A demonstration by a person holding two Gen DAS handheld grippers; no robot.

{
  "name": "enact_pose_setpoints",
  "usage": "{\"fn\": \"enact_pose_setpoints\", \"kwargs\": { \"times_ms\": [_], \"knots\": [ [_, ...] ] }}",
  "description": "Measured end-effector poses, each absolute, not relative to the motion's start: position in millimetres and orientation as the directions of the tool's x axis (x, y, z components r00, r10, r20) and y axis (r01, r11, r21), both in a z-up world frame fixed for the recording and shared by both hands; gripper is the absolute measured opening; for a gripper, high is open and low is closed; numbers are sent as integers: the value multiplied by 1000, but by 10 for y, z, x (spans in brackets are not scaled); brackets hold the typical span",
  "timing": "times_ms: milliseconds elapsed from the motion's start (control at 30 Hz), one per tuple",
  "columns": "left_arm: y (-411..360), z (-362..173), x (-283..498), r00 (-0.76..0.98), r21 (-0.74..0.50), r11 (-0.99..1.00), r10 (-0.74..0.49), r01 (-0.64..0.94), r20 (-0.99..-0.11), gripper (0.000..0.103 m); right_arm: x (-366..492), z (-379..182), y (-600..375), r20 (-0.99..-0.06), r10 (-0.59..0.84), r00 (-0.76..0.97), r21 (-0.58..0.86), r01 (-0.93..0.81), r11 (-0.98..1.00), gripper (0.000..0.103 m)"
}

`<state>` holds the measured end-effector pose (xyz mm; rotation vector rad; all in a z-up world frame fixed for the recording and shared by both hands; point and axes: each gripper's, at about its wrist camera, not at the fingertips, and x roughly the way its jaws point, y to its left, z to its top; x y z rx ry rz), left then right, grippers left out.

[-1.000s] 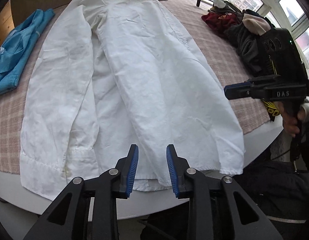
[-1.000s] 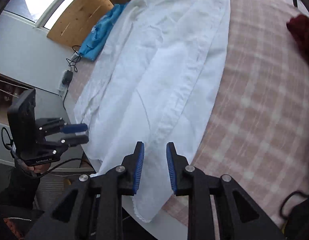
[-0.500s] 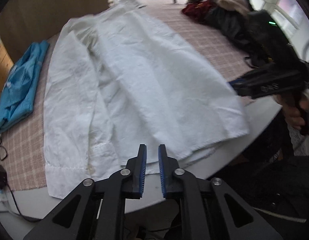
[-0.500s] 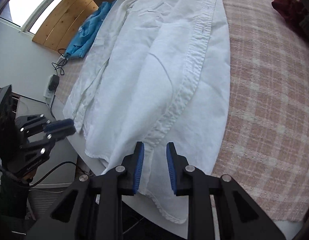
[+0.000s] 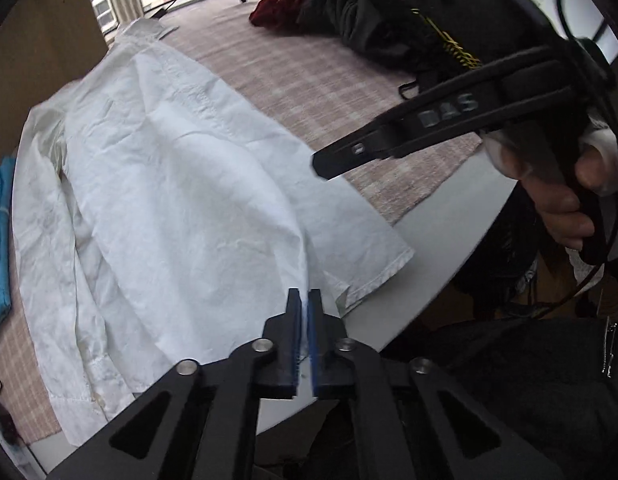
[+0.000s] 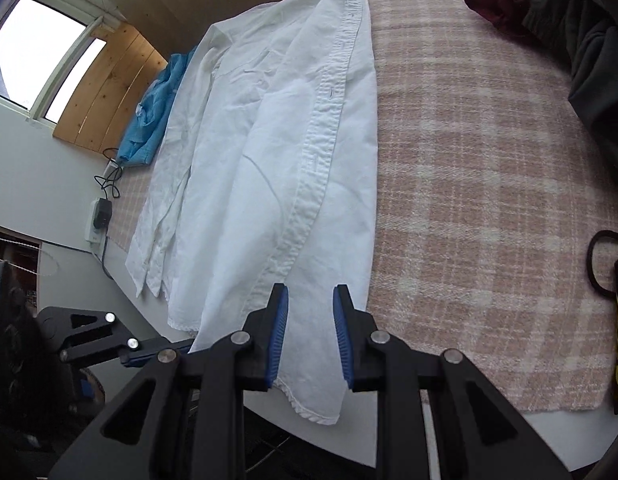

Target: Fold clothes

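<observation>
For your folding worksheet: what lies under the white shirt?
The white shirt lies on a pink checked cloth, its hem overhanging the table edge. What lies beneath its middle is covered.

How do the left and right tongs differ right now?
The left tongs are closed, pinching the hem of the white shirt; the right tongs stand open, gripping nothing. The left ones lift a ridge of cloth off the table; the right ones only hover over the shirt's near corner. Both have blue pads and sit at the hem end.
</observation>
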<state>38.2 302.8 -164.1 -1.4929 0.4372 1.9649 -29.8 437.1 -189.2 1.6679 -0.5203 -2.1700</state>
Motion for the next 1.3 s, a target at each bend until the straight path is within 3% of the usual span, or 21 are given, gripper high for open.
{"fn": "enact_pose_setpoints", "kwargs": {
  "times_ms": [267, 433, 800, 900, 933, 967, 1133, 1300],
  "knots": [
    [2371, -1876, 181, -151, -133, -856, 238, -500, -959, 2, -522, -2065, 4279, -799, -565, -206, 570, 37, -821, 26],
    [2314, -2022, 189, -130, -145, -867, 233, -477, -964, 2, -770, -2179, 4147, -791, -584, -182, 588, 34, -808, 32],
    [2265, -1985, 326, -141, -147, -867, 240, -476, -960, 5, -1091, -2296, 3906, -732, -666, -146, 665, 60, -744, 33],
    [2246, -1963, 362, -145, -149, -868, 243, -474, -959, 5, -1081, -2259, 3918, -723, -668, -177, 668, 70, -741, 22],
    [2239, -1955, 374, -147, -149, -868, 245, -473, -958, 7, -1072, -2236, 3931, -724, -665, -184, 664, 77, -744, 12],
    [2233, -1948, 386, -148, -150, -868, 246, -473, -958, 10, -1062, -2210, 3954, -724, -663, -191, 662, 78, -746, 9],
    [2074, -1662, 561, -207, -147, -872, 269, -467, -941, 36, -972, -1949, 4165, -726, -650, -224, 646, 103, -757, 6],
    [1799, -1674, 522, -225, -142, -904, 248, -402, -942, 41, -866, -1776, 4483, -829, -504, -244, 487, 128, -864, 6]
  ]
}}
